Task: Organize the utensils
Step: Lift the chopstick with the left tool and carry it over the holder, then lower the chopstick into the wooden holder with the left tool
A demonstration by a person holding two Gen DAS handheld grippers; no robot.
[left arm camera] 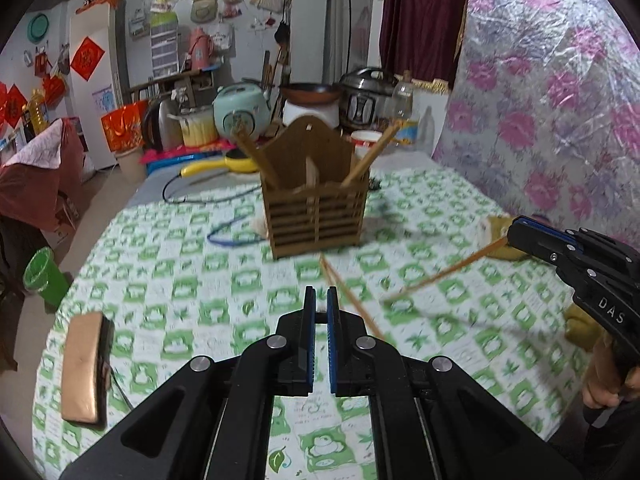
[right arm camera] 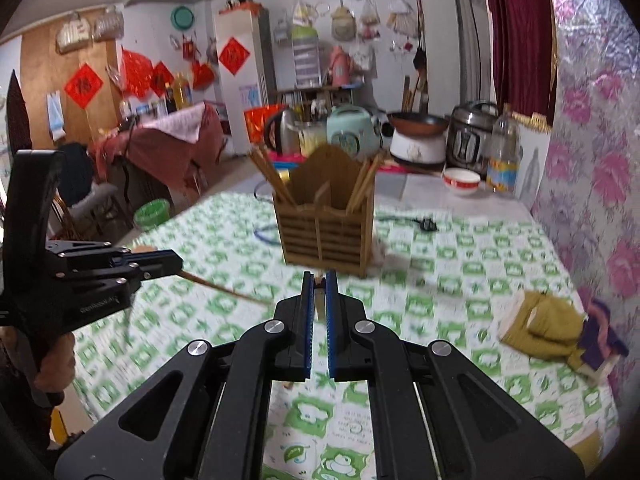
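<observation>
Some chopsticks already stand in the wooden holder (right arm camera: 326,224) at 12 o'clock on the desk (right arm camera: 480,264), and my left gripper (left arm camera: 320,300) and right gripper (right arm camera: 319,280) each pinch one chopstick that I think goes in next.

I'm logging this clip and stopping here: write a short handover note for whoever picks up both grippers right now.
Left gripper: jaws shut on a chopstick that slants out to its right.
Right gripper: jaws shut on a second chopstick, its free end low over the tablecloth.
Both are clear of the wooden holder, which stands mid-table, straight ahead.
Done: chopsticks already lean in the holder's left and right compartments.
Left: drop both held chopsticks into the holder. No other loose utensils are visible on the cloth.
</observation>
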